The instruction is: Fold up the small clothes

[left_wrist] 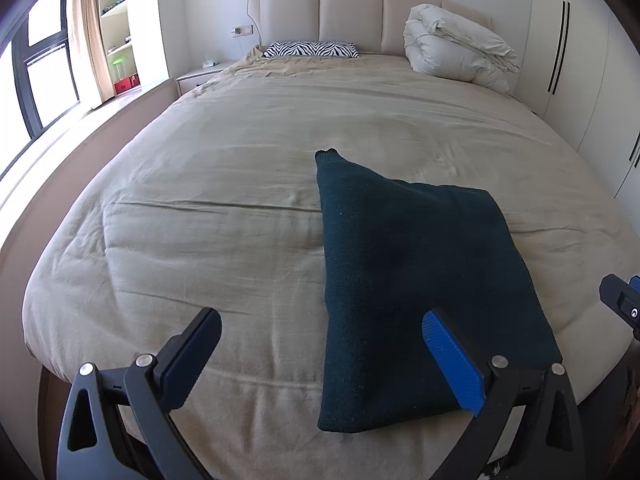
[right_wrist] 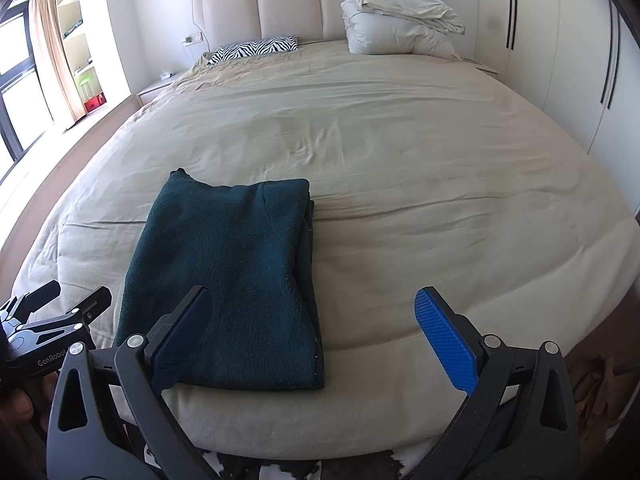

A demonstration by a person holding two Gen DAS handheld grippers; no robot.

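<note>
Bed [left_wrist: 240, 184], folded sweater [left_wrist: 400, 272], both claws agape.

The folded garment [right_wrist: 228, 280] is dark teal, the bed cover [right_wrist: 400, 184] beige, the pillow [right_wrist: 256, 49] zebra-striped black and white, the duvet [right_wrist: 396, 24] off-white, the gripper pads [right_wrist: 446, 346] blue, and the box [left_wrist: 124, 85] by the window possibly red.
</note>
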